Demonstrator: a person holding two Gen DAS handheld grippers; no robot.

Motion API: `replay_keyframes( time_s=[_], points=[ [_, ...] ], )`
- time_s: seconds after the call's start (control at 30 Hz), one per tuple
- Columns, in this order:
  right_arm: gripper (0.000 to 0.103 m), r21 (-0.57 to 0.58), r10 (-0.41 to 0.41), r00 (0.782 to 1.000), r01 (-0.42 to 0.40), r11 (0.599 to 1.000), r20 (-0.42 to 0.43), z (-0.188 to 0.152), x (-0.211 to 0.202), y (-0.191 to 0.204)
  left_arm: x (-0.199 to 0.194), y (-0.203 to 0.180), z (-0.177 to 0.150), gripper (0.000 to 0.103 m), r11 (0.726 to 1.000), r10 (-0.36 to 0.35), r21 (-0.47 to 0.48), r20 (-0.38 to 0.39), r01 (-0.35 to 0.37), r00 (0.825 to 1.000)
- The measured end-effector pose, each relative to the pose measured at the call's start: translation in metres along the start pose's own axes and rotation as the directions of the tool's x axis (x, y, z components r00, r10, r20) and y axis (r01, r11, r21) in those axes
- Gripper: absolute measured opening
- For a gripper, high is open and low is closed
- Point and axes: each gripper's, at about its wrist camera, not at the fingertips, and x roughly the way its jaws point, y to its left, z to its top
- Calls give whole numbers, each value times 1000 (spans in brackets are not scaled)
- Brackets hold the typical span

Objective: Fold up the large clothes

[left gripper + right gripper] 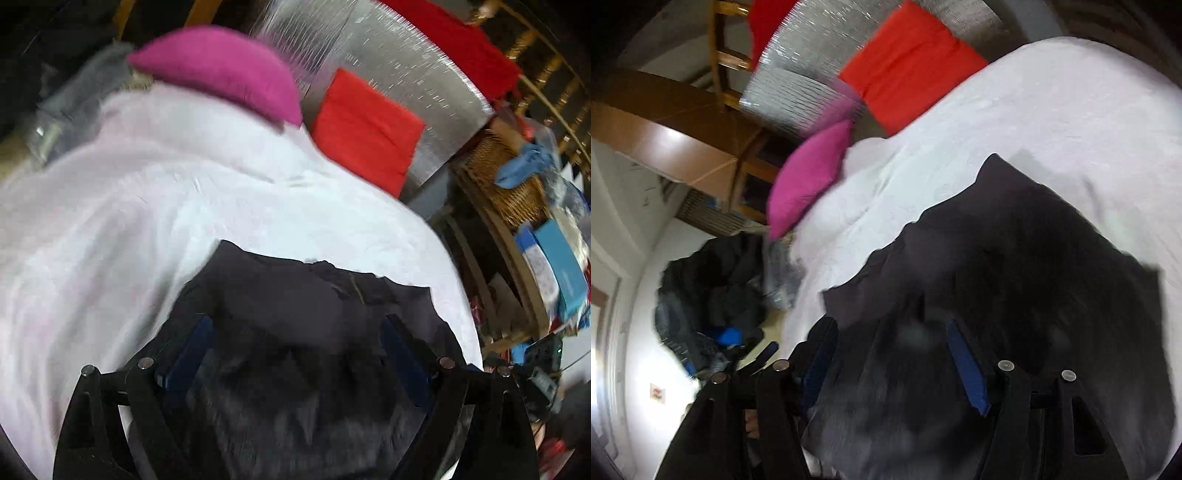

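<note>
A large dark grey garment (314, 288) lies spread on the white bed sheet (147, 203), its far edge uneven. My left gripper (295, 325) hovers over its near part with the blue-padded fingers (195, 343) wide apart and no cloth pinched between them; it is open. In the right wrist view the same dark garment (1015, 240) covers the near side of the sheet (1052, 110). My right gripper (890, 328) is above the garment's left edge, its jaws apart, open, with cloth showing below them. Both views are blurred.
A pink pillow (221, 66) and a red pillow (365, 125) sit at the head of the bed against a silver padded panel (406, 66). A wicker basket (498, 173) and shelves with boxes (554, 266) stand at the right. A heap of dark clothes (713, 288) lies on the floor.
</note>
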Motion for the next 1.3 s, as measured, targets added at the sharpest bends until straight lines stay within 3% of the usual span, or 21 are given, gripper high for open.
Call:
replay_keyframes(
  time_s=[0.1,0.2,0.3,0.4,0.53,0.57,0.6,0.63,0.7,0.73,0.83,0.97,1.1,1.17,1.3],
  points=[
    [65,-59,-69,998,69,996,9,22,42,8,29,4,9,92,999,44,-4,-39,-44,998],
    [65,-163,-214,977,212,964,4,49,75,15,50,3,19,92,998,56,-7,-75,-57,996],
    [67,-252,-261,964,242,937,-46,66,95,18,66,0,22,92,996,59,75,-120,-50,991],
    [75,-403,-326,937,252,880,-127,63,117,24,91,-6,17,92,985,119,146,-180,-93,976],
    [75,-494,-374,914,255,831,-157,50,131,22,110,-21,3,91,933,219,323,-164,-157,962],
    [70,-515,-382,912,259,817,-148,49,133,22,111,-22,0,80,927,217,343,-158,-153,963],
    [51,-546,-395,910,270,793,-124,45,134,24,112,-23,-2,62,923,200,362,-155,-133,967],
    [42,-569,-406,907,277,775,-111,43,134,26,112,-24,-4,54,923,182,368,-153,-115,971],
    [26,-582,-414,905,288,761,-93,42,129,30,109,-27,-5,13,921,167,375,-134,-106,977],
    [23,-591,-416,906,295,751,-78,41,127,33,107,-28,-5,10,918,165,382,-126,-106,978],
    [15,-608,-416,909,323,725,-13,42,119,46,91,-32,1,9,922,136,373,-67,-102,988],
    [13,-597,-376,926,325,733,42,50,105,60,62,-31,16,8,941,79,326,37,-87,996],
    [12,-556,-337,937,327,764,88,70,107,67,59,-33,32,8,941,108,304,145,-148,984],
    [12,-531,-346,933,346,774,103,79,118,63,77,-27,37,9,941,130,297,126,-162,983],
    [6,-478,-458,882,451,754,109,90,153,32,130,-3,32,9,939,206,281,2,-198,979]
  ],
)
